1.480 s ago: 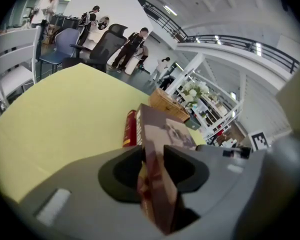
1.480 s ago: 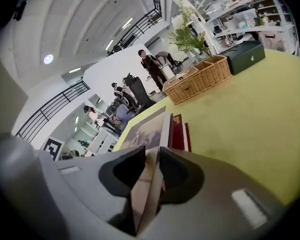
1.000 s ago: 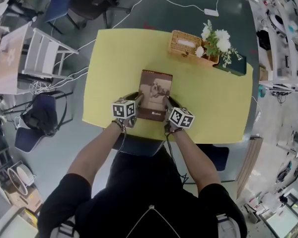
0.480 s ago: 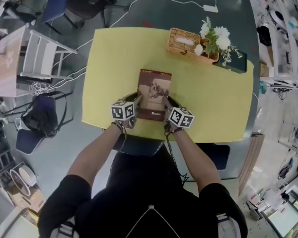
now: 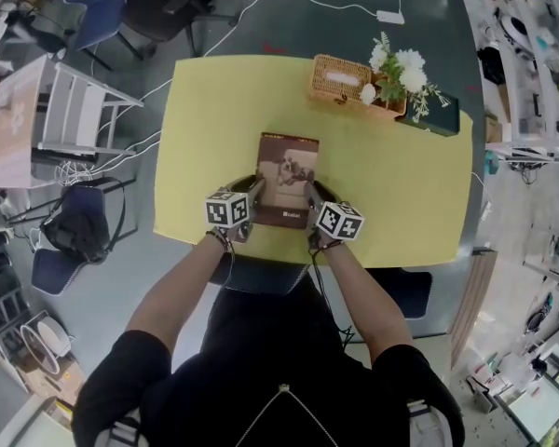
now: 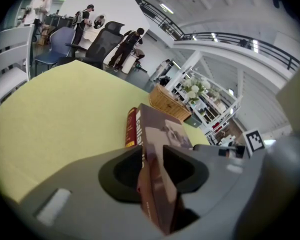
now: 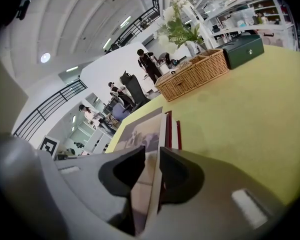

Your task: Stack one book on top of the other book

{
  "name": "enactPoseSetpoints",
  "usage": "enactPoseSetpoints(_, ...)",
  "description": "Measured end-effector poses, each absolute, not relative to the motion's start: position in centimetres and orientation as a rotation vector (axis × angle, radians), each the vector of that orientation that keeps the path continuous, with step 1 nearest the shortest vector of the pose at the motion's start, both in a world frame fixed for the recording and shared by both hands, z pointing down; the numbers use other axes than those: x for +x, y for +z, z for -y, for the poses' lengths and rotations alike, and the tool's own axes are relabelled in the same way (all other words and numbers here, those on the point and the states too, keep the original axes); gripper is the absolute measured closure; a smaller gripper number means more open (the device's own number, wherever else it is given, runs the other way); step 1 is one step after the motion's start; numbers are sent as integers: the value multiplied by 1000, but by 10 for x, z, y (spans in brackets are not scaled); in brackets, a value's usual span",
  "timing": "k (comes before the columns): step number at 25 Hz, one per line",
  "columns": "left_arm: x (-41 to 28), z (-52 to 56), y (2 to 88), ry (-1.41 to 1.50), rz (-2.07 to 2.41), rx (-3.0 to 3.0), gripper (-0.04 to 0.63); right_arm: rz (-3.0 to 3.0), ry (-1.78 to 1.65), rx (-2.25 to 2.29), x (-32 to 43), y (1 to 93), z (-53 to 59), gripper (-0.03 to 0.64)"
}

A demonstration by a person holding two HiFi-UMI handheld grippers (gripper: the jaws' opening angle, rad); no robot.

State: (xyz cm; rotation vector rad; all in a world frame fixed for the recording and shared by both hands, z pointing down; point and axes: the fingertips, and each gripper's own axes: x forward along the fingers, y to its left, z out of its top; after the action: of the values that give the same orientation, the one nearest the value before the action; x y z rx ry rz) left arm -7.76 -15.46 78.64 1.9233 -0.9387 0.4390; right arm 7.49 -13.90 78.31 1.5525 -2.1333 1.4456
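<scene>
Item: brown book (image 5: pixel 289 175), near-centre of yellow table (image 5: pixel 205 119), lying atop red book (image 6: pixel 131 129). L gripper (image 5: pixel 254 192): jaws part-closed, clamped on brown book's near-left corner. R gripper (image 5: pixel 312 196): likewise, near-right corner.

top book (image 5: pixel 289 177) over lower book (image 6: pixel 131 129), basket (image 5: pixel 340 79) behind
</scene>
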Motion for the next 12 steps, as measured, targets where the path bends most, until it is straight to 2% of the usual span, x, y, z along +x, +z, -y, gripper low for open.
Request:
enactPoseSetpoints(7, -106, 162, 764, 442, 1017, 1960, 446, 2126, 1367, 1686, 111, 753, 141, 522)
enactPoseSetpoints(9, -117, 162, 743, 429, 1044, 2004, 478, 2146, 1332, 1720, 119, 733, 139, 535)
enactPoseSetpoints(12, -130, 158, 701, 376, 1056, 2095, 564, 2199, 1227, 1742, 117, 693, 134, 591)
